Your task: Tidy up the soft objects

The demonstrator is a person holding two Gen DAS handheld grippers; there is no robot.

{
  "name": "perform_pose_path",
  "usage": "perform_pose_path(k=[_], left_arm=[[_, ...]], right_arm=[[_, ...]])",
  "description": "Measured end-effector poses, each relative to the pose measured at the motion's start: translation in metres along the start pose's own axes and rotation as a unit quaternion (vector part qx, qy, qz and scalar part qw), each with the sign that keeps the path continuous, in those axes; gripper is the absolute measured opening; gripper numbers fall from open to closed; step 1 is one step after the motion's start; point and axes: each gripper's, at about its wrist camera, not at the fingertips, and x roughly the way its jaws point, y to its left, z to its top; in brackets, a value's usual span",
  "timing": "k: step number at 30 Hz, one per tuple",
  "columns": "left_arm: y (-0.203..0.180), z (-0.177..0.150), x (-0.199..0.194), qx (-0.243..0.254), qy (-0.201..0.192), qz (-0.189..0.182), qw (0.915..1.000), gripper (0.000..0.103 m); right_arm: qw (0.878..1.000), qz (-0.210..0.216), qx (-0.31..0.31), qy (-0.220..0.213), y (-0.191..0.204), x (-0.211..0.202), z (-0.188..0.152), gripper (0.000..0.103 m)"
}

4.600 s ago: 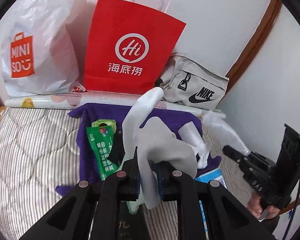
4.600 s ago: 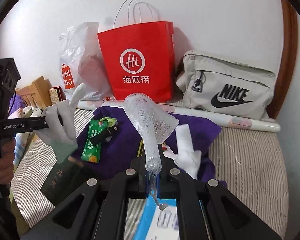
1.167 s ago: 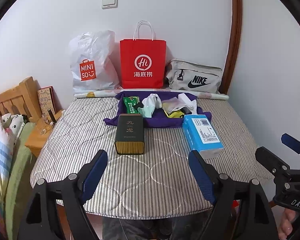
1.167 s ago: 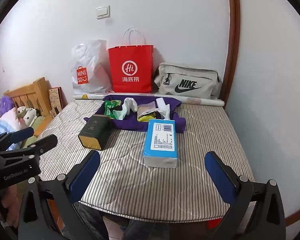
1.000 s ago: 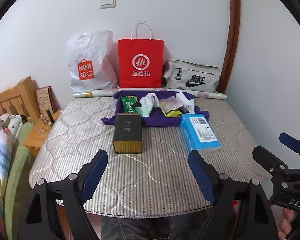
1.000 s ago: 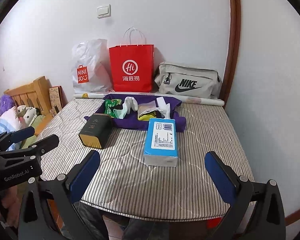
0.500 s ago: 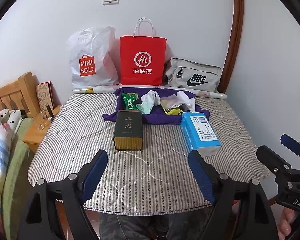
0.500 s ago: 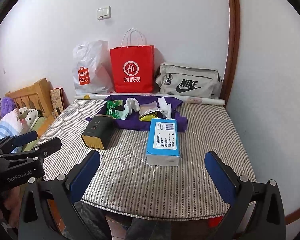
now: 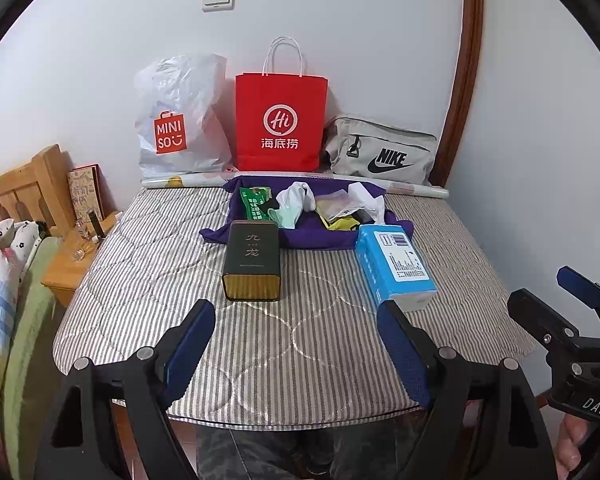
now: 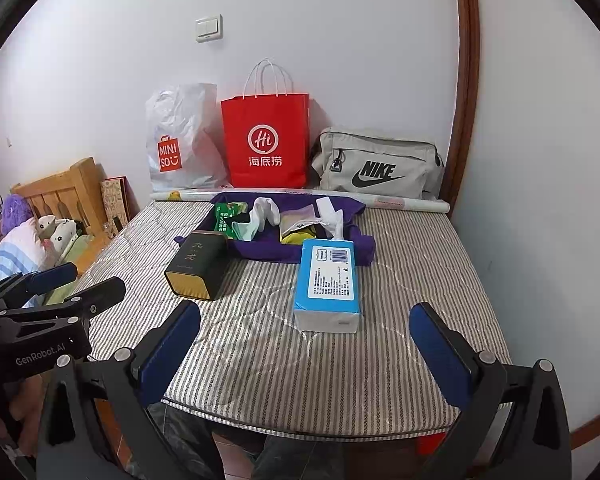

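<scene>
Currently left gripper (image 9: 296,336) and right gripper (image 10: 304,332) are hanging wide open, empty; socks (image 9: 296,200) mid-frame are risking snagging neighbouring wrappers (image 9: 334,208) on pickup.

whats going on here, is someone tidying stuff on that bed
A person holds a two-finger gripper in each hand at the near edge of the mattress. Both the left gripper and the right gripper are open and empty, away from everything. The soft things, a white sock and a pale green glove among them, lie with some packets on a purple cloth near the wall. A dark tin and a blue tissue pack lie in front of it.
</scene>
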Motion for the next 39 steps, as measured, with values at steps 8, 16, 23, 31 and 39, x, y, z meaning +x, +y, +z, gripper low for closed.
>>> perform_pose_path(k=[8,16,23,31,39], left_arm=[[0.0014,0.0005,0.0003,0.000,0.001,0.002,1.0000,0.082],[0.0026,-0.0002,0.0008,-0.001,0.002,0.003,1.0000,0.082],[0.0024,-0.0002,0.0006,-0.001,0.003,0.003,1.0000,0.082],[0.0031,-0.0015,0.0004,0.001,0.004,0.004,1.0000,0.082],[0.0046,-0.0015,0.0013,0.001,0.004,0.004,1.0000,0.082]], right_arm=[[1.000,0.000,0.003,0.001,0.0001,-0.0017,0.0004,0.103],[1.000,0.000,0.003,0.001,-0.0005,-0.0023,0.0005,0.103],[1.000,0.001,0.004,0.001,-0.0007,-0.0020,0.0006,0.103],[1.000,0.002,0.004,0.000,-0.0005,-0.0018,0.0002,0.103],[1.000,0.002,0.004,0.000,0.0001,-0.0020,0.0000,0.103]])
